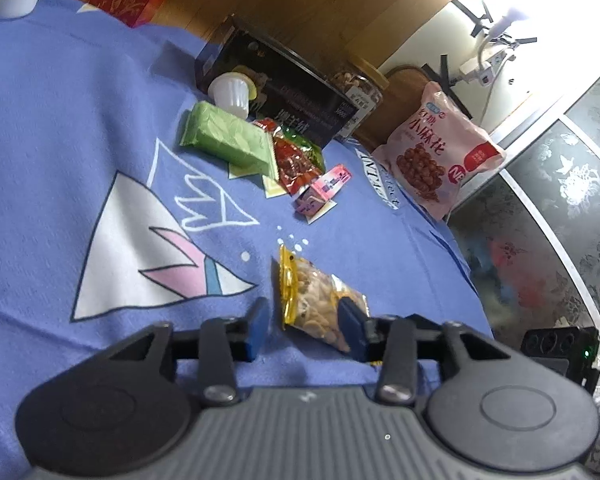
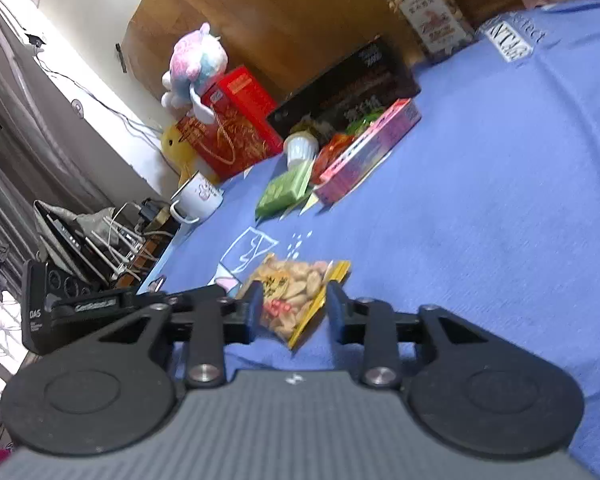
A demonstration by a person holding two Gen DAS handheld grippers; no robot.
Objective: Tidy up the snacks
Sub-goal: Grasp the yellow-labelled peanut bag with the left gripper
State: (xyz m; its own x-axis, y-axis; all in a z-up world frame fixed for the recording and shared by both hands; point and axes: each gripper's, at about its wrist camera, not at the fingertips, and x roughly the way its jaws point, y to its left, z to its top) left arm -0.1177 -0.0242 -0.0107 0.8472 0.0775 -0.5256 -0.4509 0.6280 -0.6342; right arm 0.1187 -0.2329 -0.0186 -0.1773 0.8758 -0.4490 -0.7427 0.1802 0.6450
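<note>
Snacks sit in a far pile on our blue cloth [image 1: 60, 120]: a green packet [image 1: 230, 138], a pink box [image 2: 366, 152] and a white cup [image 1: 232, 94]. Near us lies the peanut bag [image 1: 320, 304], clear with yellow edges. Our left gripper [image 1: 306, 330] and right gripper [image 2: 294, 306] both stand loose around it, not squeezing. We think one should pinch its middle gently, then carry it to the pile.

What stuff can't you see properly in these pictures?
- Dark rectangular box, left wrist view: the white ribbed plastic cup and green foil wafer packet cover its lower front.
- Clear yellow-edged peanut bag, right wrist view: the right tongs hide its sides.
- Clear nut jar, right wrist view: lid cut off by top edge.
</note>
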